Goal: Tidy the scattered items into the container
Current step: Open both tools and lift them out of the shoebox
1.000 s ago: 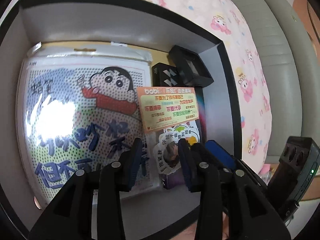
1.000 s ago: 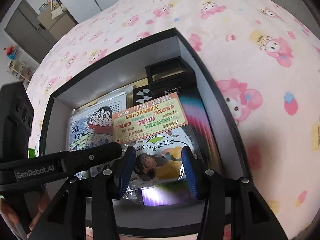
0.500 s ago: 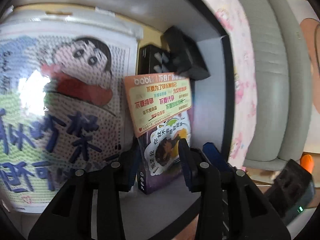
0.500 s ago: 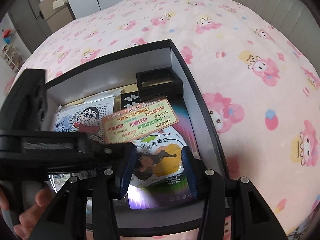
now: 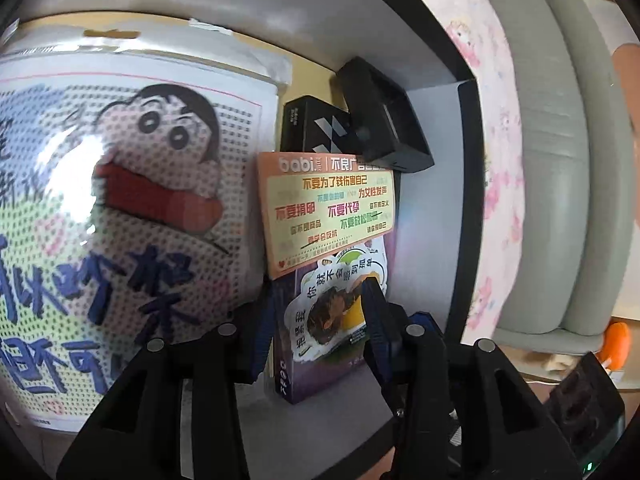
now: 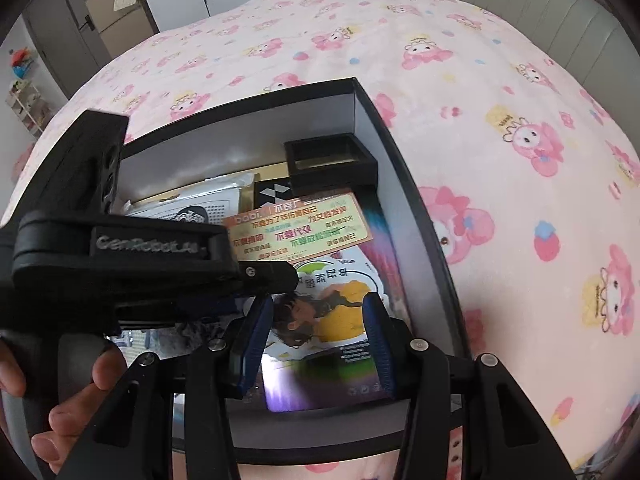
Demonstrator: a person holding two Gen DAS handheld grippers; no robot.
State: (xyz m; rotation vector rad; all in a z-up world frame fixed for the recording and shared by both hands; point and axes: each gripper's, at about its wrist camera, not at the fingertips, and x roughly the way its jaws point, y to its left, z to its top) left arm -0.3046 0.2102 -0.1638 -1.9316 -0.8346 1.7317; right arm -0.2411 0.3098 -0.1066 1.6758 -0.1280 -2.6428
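A black box (image 6: 416, 216) with white inner walls sits on the pink bedspread. Inside lie a Shin-chan dot-art pack (image 5: 132, 208), an orange babi card (image 5: 328, 212) (image 6: 300, 228), a purple box with a girl sticker (image 5: 332, 320) (image 6: 324, 320), a black patterned box (image 5: 316, 132) and a small black frame box (image 5: 384, 120) (image 6: 332, 156). My left gripper (image 5: 316, 320) is open and empty, reaching low into the box over the purple box; it shows in the right wrist view (image 6: 256, 276). My right gripper (image 6: 318, 332) is open and empty above the box's near edge.
The pink cartoon bedspread (image 6: 500, 120) surrounds the box. A grey padded headboard (image 5: 560, 160) runs along the right. Cupboards and a door (image 6: 92, 20) stand at the far end of the room.
My left gripper has pushed deeper and lower into the box, toward the purple box and card. My right gripper has pulled back and up a little.
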